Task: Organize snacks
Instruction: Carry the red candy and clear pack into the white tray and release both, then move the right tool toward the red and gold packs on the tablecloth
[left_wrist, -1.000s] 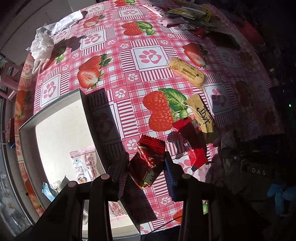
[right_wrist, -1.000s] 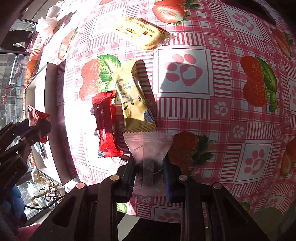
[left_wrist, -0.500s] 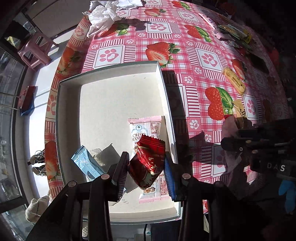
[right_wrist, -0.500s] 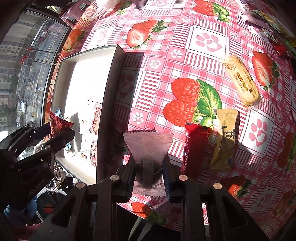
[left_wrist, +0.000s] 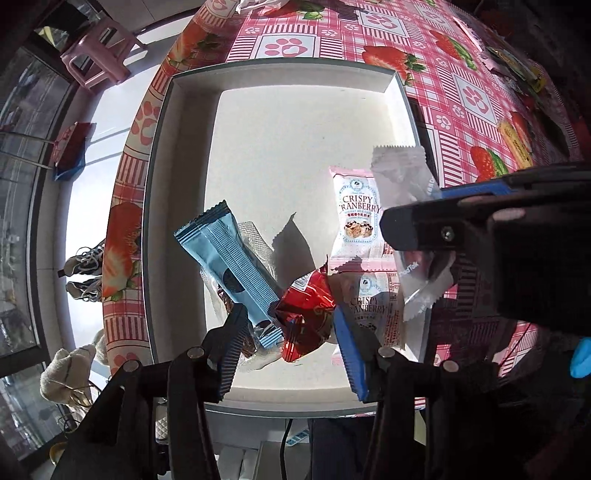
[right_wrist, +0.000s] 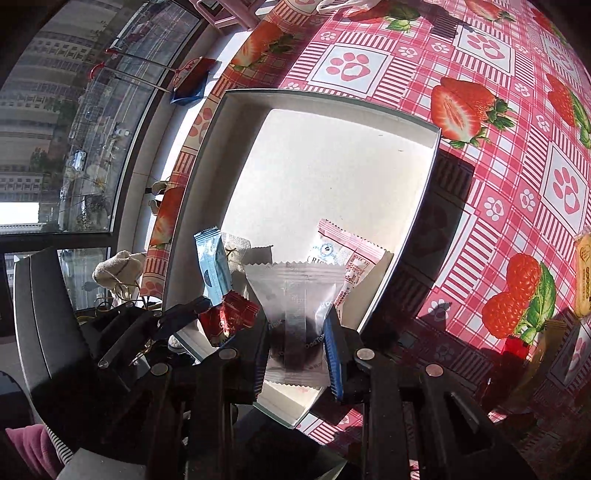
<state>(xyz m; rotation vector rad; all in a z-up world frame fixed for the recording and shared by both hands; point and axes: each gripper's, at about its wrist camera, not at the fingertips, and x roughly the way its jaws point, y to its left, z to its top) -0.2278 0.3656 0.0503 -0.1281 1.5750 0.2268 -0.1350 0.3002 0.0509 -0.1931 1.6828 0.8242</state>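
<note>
A white box (left_wrist: 184, 155) (right_wrist: 424, 177) stands on the strawberry tablecloth. My left gripper (left_wrist: 286, 332) is open over the box's near end; a red wrapper (left_wrist: 306, 317) (right_wrist: 229, 319) lies loose between its jaws, beside a blue bar (left_wrist: 229, 266) (right_wrist: 210, 266) and two pink cranberry packets (left_wrist: 358, 218). My right gripper (right_wrist: 295, 339) is shut on a clear silver packet (right_wrist: 295, 295) (left_wrist: 402, 177) and holds it over the box's right side.
A yellow biscuit pack (right_wrist: 583, 273) (left_wrist: 515, 144) and a red bar (right_wrist: 515, 347) lie on the cloth right of the box. More wrappers (left_wrist: 517, 70) lie at the far side. A pink stool (left_wrist: 98, 55) and shoes (left_wrist: 85, 269) are on the floor.
The left gripper moved over the box, lowered and opened, letting the red wrapper go. The right gripper carried the silver packet left, from the cloth to above the box.
</note>
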